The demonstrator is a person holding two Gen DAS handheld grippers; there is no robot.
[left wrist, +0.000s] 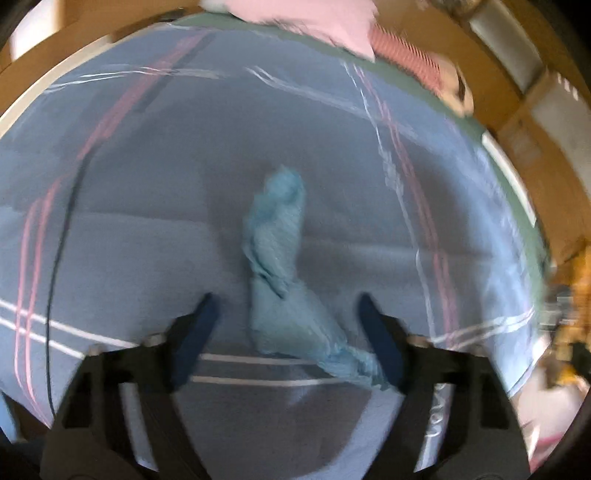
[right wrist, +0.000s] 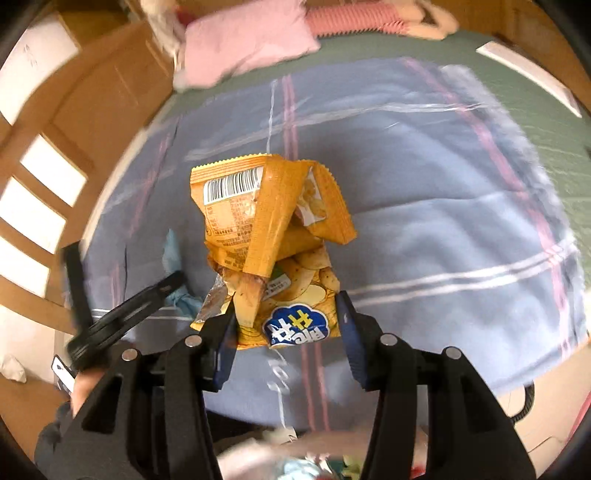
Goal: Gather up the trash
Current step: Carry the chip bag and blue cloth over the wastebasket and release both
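A crumpled light-blue tissue (left wrist: 280,273) lies on the blue plaid blanket (left wrist: 147,240) of a bed. My left gripper (left wrist: 286,306) is open, its two blue pads on either side of the tissue's lower end, just above the blanket. In the right wrist view my right gripper (right wrist: 286,314) is shut on a crumpled orange chip bag (right wrist: 273,236) and holds it above the blanket (right wrist: 443,221). The left gripper (right wrist: 125,314) shows at the left of that view, over the blue tissue (right wrist: 173,258).
A pink pillow (right wrist: 247,40) and a striped stuffed toy (right wrist: 369,18) lie at the head of the bed. A wooden bed frame (right wrist: 110,85) runs along the left. A black cable (left wrist: 59,240) crosses the blanket. Mixed trash (right wrist: 295,465) shows at the bottom edge.
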